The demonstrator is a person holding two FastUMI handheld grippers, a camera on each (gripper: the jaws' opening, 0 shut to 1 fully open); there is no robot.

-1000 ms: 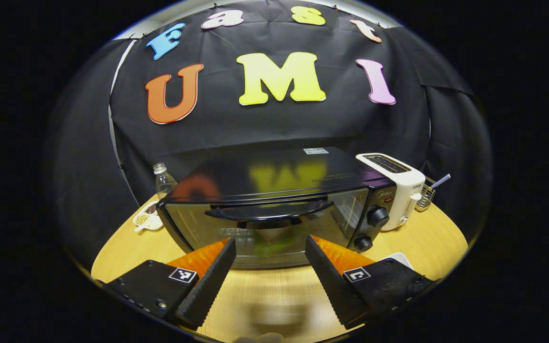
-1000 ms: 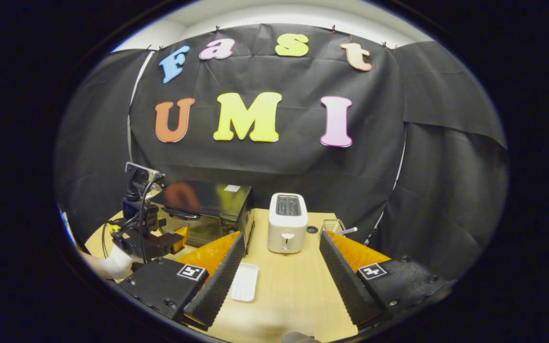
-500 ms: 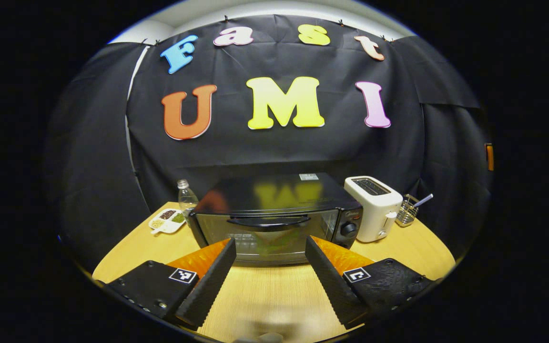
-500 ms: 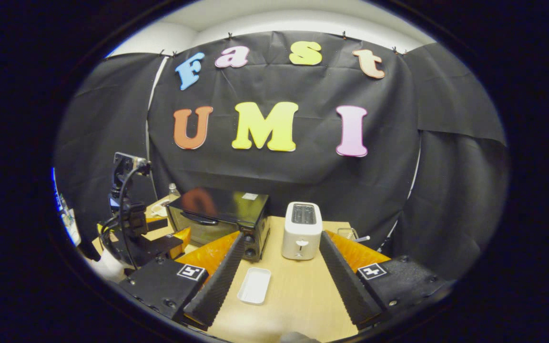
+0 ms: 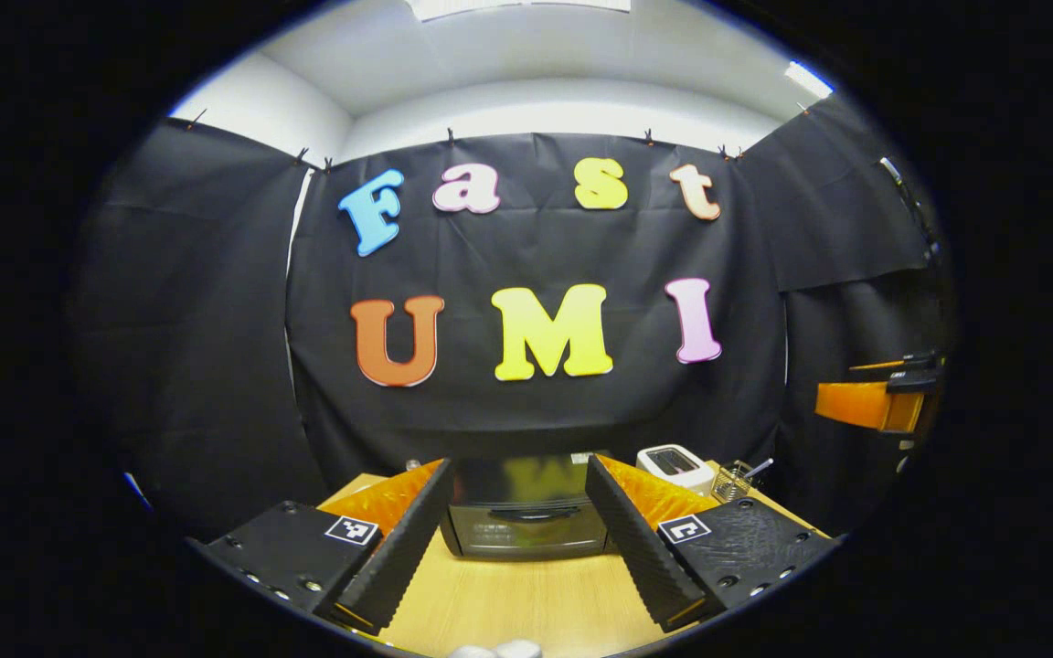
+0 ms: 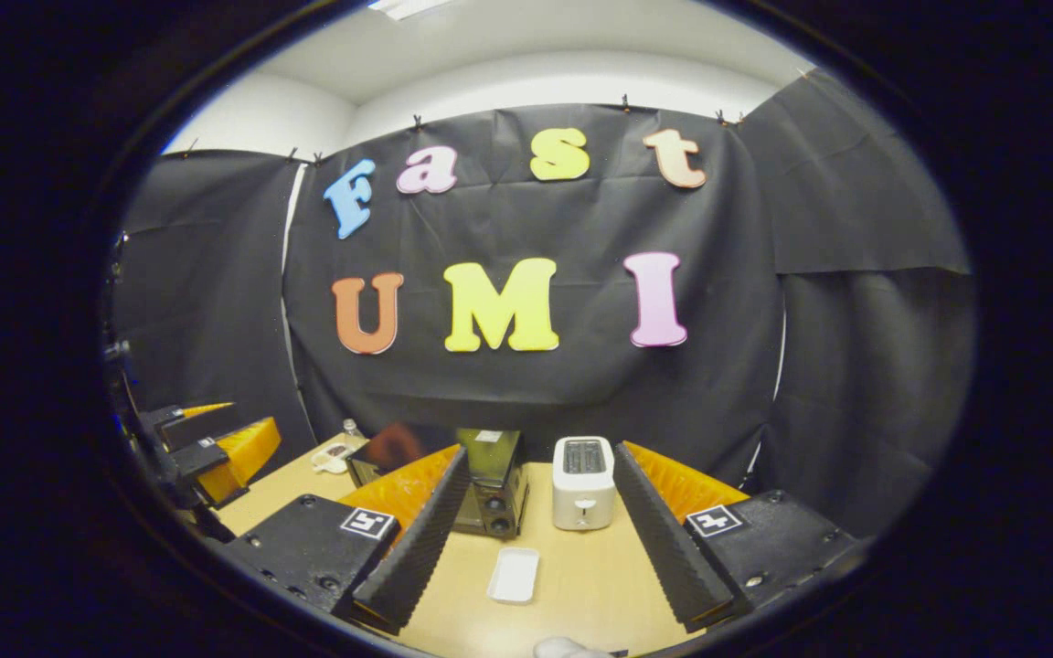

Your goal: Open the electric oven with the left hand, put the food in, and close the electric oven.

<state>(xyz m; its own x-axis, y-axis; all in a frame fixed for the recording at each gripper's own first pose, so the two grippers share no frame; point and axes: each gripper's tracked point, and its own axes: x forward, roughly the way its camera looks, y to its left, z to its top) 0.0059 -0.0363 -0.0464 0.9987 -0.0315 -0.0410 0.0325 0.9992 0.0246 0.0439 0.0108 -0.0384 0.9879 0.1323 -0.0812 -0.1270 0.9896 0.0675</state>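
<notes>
The black electric oven stands on the wooden table with its door shut and its handle across the top of the glass. It is too far off to tell what is behind the glass. My left gripper is open and empty, well back from the oven and facing its front. My right gripper is open too and holds nothing. From the right gripper view the oven sits left of centre, with the left gripper raised at the far left. The right gripper hangs at the far right of the left gripper view.
A white toaster stands right of the oven, and an empty white tray lies in front of both. A wire utensil basket is behind the toaster. A bottle and a small dish sit left of the oven.
Both grippers have drawn back from the table and tilted upward, so the oven and toaster look much smaller and the ceiling has come into view. Both stay open.
</notes>
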